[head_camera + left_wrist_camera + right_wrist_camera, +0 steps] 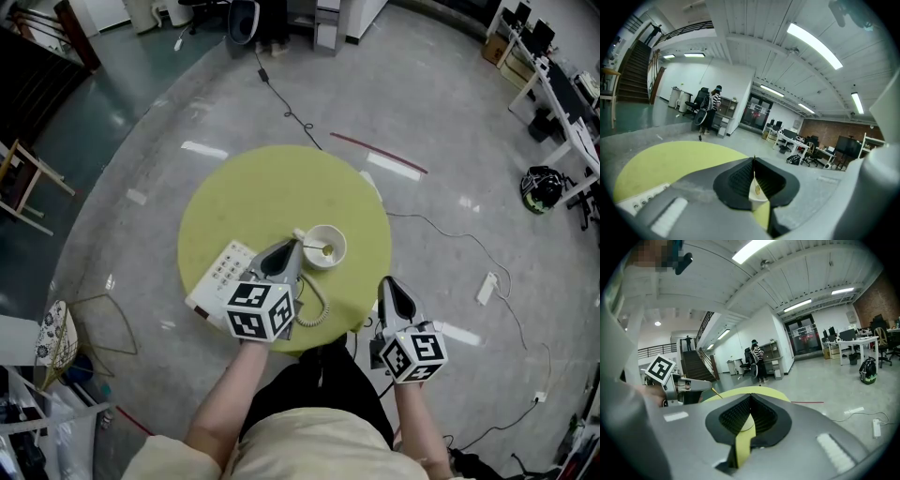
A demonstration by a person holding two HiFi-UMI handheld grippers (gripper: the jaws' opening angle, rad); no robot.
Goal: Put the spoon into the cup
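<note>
Spoon pinched in L claw, at cup.

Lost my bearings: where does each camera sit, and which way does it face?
Head view: on the person's head, looking steeply down at the table; left tongs, right tongs, forearms and lap show.
Left gripper view: on the left tongs, looking along shut jaws pinching the spoon, at the cup.
Right gripper view: on the right tongs, facing across the table; left tongs show at left.
Shared: all see the table.

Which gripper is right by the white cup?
The left gripper, holding the spoon at the cup; the right gripper hangs at the table's edge.
</note>
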